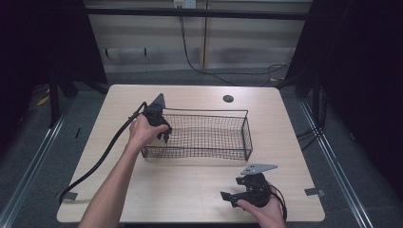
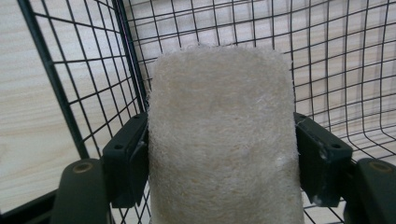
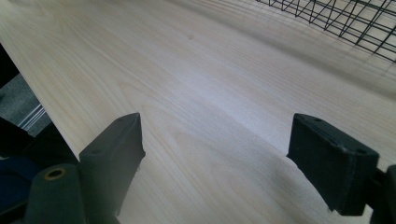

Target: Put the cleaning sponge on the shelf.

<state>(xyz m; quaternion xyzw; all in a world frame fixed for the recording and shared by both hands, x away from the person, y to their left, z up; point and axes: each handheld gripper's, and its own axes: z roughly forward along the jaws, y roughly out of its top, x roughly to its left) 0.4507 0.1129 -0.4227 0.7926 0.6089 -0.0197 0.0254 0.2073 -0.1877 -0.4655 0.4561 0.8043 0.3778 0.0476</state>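
The table [image 1: 190,185] is light wood, with a grey floor and dark curtains around it. A black wire basket [image 1: 209,135] sits in the middle. The left hand-held gripper [image 1: 161,134] pinches a fuzzy cream sponge [image 2: 223,140] at the basket's left end. The right hand-held gripper [image 1: 229,196] rests near the front edge, its jaws spread wide.

You have a pale cream loofah pad [image 2: 223,140], coarse and fibrous with rounded top corners, clamped by its two sides between the jaws of your left gripper [image 2: 223,154], standing upright between them. It sits at the left end of the black wire basket [image 1: 244,137], its far end close to the mesh wall and corner post; the basket stands mid-table.
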